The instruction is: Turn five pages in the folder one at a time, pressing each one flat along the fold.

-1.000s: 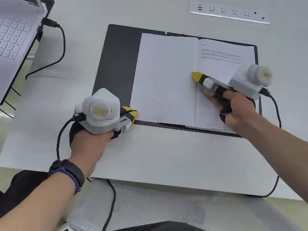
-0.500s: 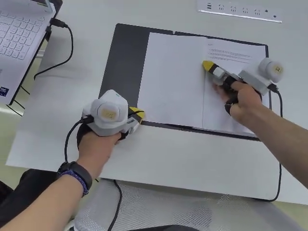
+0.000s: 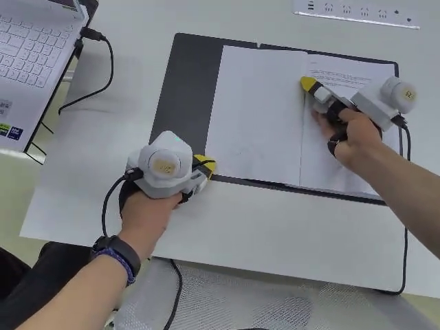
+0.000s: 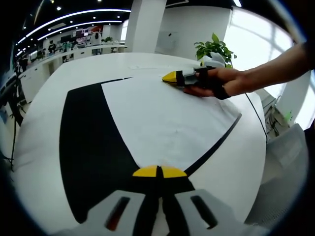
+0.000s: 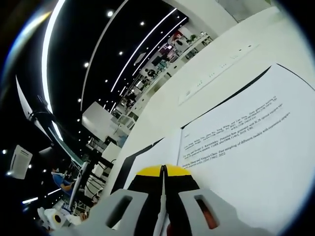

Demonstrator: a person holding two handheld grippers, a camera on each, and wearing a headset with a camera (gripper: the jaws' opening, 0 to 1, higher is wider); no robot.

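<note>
Looks to be mid-press on a turned page; no way to count from here how many of the five are done. Lying open on the desk, the folder, with its black inside cover bare on the left, a blank turned page level beside it and a printed page on the right. No curl or lift visible on the turned page, so probably near the end of this press, with further turns likely left. Pressing down with the right gripper, jaws closed together on nothing, yellow tip touching the paper at the fold, near its upper end, just below the printed lines. Resting the left gripper, jaws likewise together and empty, at the folder's near edge by the lower left corner of the turned page, well apart from the fold. Off to the far left, a laptop; beyond the folder, a power strip.
</note>
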